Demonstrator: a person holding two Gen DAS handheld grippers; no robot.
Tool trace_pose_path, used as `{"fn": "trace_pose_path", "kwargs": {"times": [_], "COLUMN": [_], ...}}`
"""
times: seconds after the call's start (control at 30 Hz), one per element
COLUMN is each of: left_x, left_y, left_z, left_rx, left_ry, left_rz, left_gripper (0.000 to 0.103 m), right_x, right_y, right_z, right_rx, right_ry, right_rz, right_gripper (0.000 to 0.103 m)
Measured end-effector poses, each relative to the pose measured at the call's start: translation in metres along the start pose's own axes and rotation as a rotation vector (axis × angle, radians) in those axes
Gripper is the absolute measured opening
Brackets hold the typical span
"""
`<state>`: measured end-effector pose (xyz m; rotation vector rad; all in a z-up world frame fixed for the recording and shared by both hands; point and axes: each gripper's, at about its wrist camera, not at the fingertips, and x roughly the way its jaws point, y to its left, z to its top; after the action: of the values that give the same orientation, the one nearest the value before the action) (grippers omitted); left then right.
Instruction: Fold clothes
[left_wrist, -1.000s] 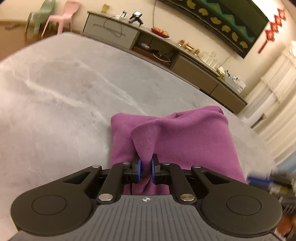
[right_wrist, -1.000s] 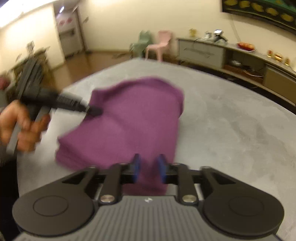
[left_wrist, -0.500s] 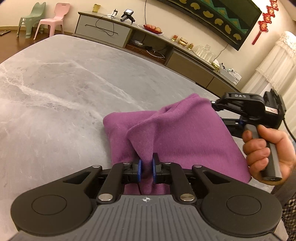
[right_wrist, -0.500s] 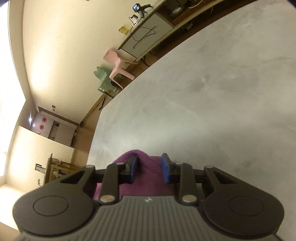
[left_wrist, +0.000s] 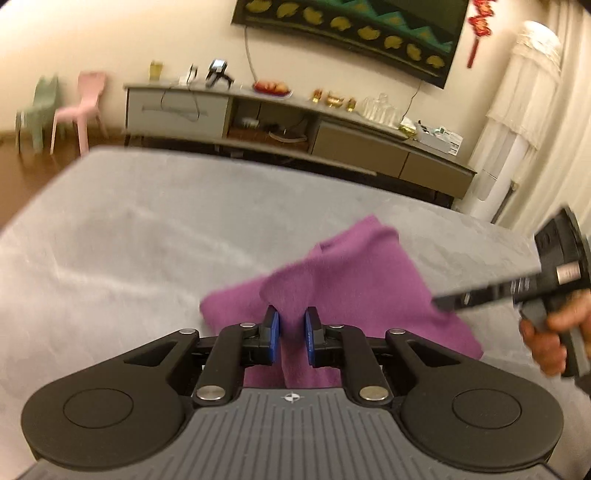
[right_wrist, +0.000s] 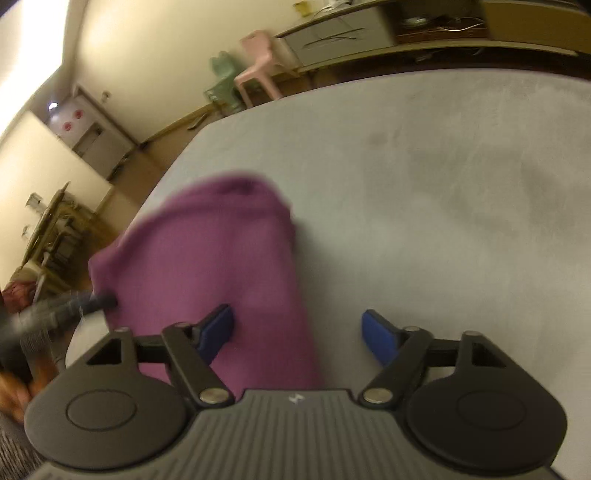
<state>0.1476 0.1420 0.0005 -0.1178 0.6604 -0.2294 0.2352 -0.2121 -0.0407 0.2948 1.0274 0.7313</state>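
Lying part-folded on the grey table, with one pinch of purple garment drawn up off the stack into the left gripper, clenched on that fold, seemingly to carry the layer over; right gripper hovering above the garment's near edge, jaws opening wide, cloth beneath them but no pad pressing on it, so nothing grasped; probably released in order to regrip. Against half a second ago: left view now higher and blurred, the pinched fold pulled taller; right gripper drawn back from the cloth's far corner, and its blue fingers spread apart where they sat close around purple fabric.
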Motion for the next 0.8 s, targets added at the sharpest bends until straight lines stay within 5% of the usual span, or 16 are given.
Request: {"fn": "trace_pose_path", "kwargs": {"times": [0.07,0.17,0.37,0.43,0.57,0.67,0.73,0.8], "left_x": [-0.008,-0.023,-0.041,-0.025,0.021,0.051,0.072,0.096], "left_y": [-0.008,-0.015,-0.045,-0.069,-0.117,-0.138,-0.144,-0.138], "left_z": [0.010,0.028,0.070,0.081,0.082,0.072,0.066,0.061], "left_rx": [0.048,0.131,0.334,0.464,0.731,0.883,0.965,1.031], "left_ry": [-0.014,-0.041,-0.067,-0.017,0.157,0.295,0.382,0.408], "left_rz": [0.027,0.080,0.113,0.073,-0.004,-0.039,-0.026,0.109], "left_gripper": [0.018,0.032,0.042,0.051,0.053,0.053,0.053,0.053], "right_x": [-0.011,-0.019,-0.018,-0.019,-0.012,-0.007,0.003,0.011], "right_y": [0.024,0.078,0.171,0.194,0.225,0.238,0.238,0.233], "right_z": [-0.012,-0.042,-0.103,-0.116,-0.142,-0.156,-0.156,-0.151], "right_rx": [-0.089,-0.305,-0.712,-0.787,-0.940,-1.010,-0.991,-0.926], "right_ry": [-0.049,-0.093,-0.190,-0.217,-0.259,-0.273,-0.258,-0.246], "right_rz": [-0.016,-0.091,-0.273,-0.308,-0.399,-0.431,-0.398,-0.349], "right_gripper": [0.022,0.020,0.018,0.016,0.001,0.000,0.000,0.001]}}
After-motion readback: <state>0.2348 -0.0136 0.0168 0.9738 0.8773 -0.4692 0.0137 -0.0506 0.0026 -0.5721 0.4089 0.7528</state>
